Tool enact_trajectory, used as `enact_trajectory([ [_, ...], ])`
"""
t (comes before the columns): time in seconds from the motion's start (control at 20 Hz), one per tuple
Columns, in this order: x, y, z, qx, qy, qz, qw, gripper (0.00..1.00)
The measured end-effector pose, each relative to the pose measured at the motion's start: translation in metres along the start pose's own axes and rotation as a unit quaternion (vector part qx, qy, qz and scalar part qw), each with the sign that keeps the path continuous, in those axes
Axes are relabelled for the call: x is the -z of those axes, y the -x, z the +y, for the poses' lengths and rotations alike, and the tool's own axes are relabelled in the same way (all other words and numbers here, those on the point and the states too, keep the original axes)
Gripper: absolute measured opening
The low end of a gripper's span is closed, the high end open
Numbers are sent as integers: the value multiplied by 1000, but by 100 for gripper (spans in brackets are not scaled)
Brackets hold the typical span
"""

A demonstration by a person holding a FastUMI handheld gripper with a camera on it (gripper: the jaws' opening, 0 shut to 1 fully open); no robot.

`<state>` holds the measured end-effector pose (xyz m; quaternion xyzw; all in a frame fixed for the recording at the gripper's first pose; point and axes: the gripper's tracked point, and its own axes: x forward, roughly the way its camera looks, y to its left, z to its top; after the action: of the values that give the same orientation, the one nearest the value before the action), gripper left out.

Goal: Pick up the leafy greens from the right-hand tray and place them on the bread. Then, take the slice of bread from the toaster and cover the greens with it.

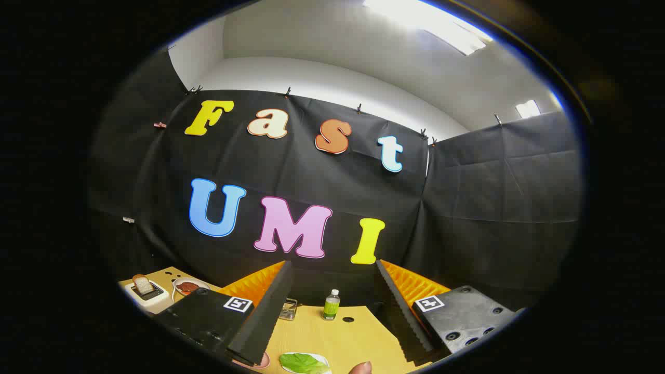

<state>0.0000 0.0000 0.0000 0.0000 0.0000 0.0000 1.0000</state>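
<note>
Between the two fingers of the tool (332,306), low and close under the camera, lie the leafy greens (302,363) on a white tray (323,358) that rests on the pale wooden bench (332,332). The greens are a flat, bright green leaf with a paler midrib; its long axis runs roughly crosswise to the fingers, though the near part is cut off, so its full outline and which end is the stalk cannot be told. The tool is spread wide, with nothing between its fingers and neither finger touching the leaf or the tray. Just beside the tray a fingertip (360,368) pokes up, the rest of the hand hidden.

Left of the greens, half covered by the left finger, is the rim of a pinkish round dish (260,362); what it holds cannot be made out.

Well beyond the left finger, at the far left corner of the bench, a white toaster (148,295) stands with a slice of bread (142,283) upright in its slot, crust edge upward, tilted slightly. Just beside the toaster sits a white plate (190,285) carrying something reddish-brown, too small to tell exactly.

Ahead between the fingers, near the booth's wall, a small bottle (331,304) with a white cap and green label stands upright; left of it is a small metal rack or basket (288,308), partly hidden by the left finger. A dark round hole (348,319) shows in the bench just beside the bottle.
</note>
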Motion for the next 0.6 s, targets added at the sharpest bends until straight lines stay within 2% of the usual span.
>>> enact_trajectory([
  [0.6,0,-6,11,-18,13,-2,1000,97],
])
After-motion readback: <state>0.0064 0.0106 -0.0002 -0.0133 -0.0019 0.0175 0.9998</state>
